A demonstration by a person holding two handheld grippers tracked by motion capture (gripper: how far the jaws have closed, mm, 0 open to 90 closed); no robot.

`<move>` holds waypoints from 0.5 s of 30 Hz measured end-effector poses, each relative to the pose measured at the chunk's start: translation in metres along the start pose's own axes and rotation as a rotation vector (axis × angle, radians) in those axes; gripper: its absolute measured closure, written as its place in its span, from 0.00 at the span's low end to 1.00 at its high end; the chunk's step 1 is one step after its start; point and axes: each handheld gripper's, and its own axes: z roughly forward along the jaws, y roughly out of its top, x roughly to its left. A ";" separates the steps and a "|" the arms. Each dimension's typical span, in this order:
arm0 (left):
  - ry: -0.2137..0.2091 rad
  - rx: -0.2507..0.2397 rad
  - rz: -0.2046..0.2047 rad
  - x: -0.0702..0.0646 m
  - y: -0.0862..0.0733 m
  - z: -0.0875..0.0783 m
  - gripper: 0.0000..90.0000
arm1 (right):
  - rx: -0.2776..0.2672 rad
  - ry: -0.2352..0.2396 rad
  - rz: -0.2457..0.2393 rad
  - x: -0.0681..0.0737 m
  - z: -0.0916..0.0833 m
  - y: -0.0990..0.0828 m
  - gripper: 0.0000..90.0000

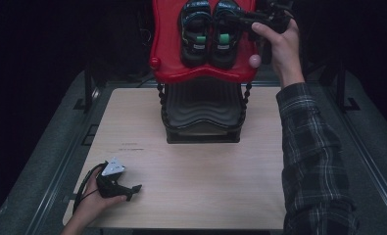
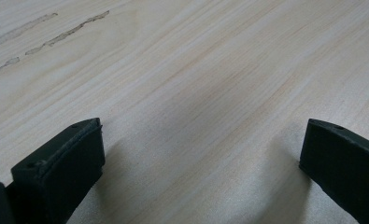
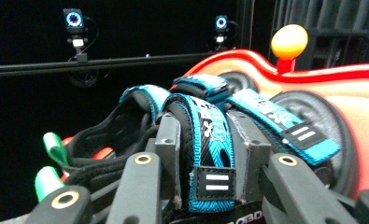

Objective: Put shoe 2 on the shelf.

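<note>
Up on the red rack's top shelf (image 1: 166,58), my right tongs (image 3: 201,154) are clamped on a sandal strap (image 3: 205,135).

That strap, black edged in blue, belongs to the right-hand sandal (image 1: 225,36) of the pair, beside the left-hand sandal (image 1: 196,34). Down at the near left of the desk (image 1: 196,181), my left tongs (image 2: 201,154) rest on the bare wood, jaws spread wide apart, holding nothing.
</note>
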 end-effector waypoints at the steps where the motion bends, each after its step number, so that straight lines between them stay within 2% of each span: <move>1: 0.000 -0.001 -0.001 0.000 0.000 0.000 0.00 | 0.001 -0.010 -0.006 0.002 0.000 0.000 0.73; 3: 0.001 -0.002 -0.002 0.000 0.000 0.000 0.00 | 0.008 -0.015 -0.002 0.003 -0.001 0.001 0.67; 4: 0.001 -0.002 -0.002 0.000 0.000 0.000 0.00 | 0.014 -0.032 -0.001 0.004 -0.003 0.002 0.61; 9: 0.001 0.001 0.000 0.000 0.000 0.000 0.00 | -0.007 -0.075 0.021 0.005 -0.019 0.001 0.44; 13: 0.000 0.002 0.000 0.000 0.000 0.000 0.00 | -0.017 -0.096 0.037 0.005 -0.036 -0.002 0.34; 15: 0.000 0.002 0.000 0.000 0.000 0.000 0.00 | -0.015 -0.100 0.042 0.005 -0.040 -0.004 0.33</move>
